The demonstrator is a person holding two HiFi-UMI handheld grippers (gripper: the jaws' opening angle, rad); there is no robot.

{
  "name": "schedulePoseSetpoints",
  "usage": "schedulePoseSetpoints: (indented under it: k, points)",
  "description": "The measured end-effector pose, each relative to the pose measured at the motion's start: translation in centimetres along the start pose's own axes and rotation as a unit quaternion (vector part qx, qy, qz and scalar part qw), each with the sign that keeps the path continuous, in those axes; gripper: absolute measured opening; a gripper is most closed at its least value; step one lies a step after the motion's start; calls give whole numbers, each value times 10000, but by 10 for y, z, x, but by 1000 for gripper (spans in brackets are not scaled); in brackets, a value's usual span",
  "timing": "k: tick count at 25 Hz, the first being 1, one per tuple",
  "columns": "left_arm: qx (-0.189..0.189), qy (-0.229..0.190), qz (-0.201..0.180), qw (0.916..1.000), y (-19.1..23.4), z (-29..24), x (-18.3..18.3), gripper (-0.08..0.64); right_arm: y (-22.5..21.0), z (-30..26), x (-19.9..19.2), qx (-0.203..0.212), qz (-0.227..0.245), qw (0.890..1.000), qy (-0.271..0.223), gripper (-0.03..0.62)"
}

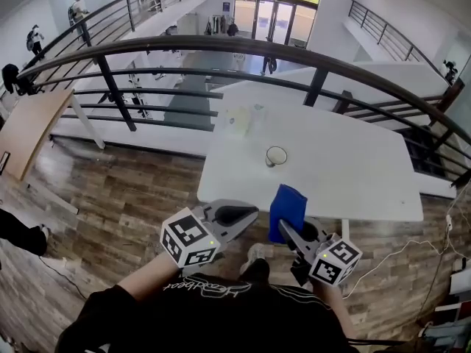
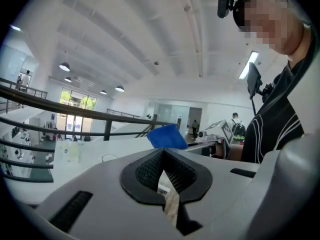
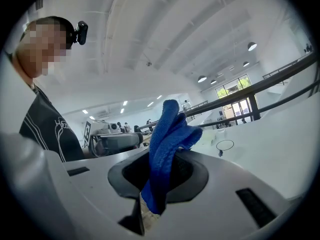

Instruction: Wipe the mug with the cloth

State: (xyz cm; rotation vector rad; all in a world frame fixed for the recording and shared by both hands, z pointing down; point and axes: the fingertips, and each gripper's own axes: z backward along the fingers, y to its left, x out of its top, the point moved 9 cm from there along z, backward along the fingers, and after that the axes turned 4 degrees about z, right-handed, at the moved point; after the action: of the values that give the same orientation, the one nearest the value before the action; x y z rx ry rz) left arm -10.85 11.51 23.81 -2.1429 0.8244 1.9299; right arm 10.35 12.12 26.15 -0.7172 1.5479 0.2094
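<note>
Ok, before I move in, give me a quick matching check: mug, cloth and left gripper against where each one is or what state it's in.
Things:
1. mug
2. cloth
3. left gripper

Places or states:
A. blue, clamped in the jaws of the right gripper
B. jaws together, nothing between them
C. standing on the white table, apart from both grippers

Pairs: 1-C, 2-A, 3-B.
</note>
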Motion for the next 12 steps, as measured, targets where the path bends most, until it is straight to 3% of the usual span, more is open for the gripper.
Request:
schedulePoseSetpoints:
  k: [12]
  points:
    - [59, -123, 100, 9999, 13, 7, -5, 8, -5, -15, -1, 42, 27, 9999, 119, 61]
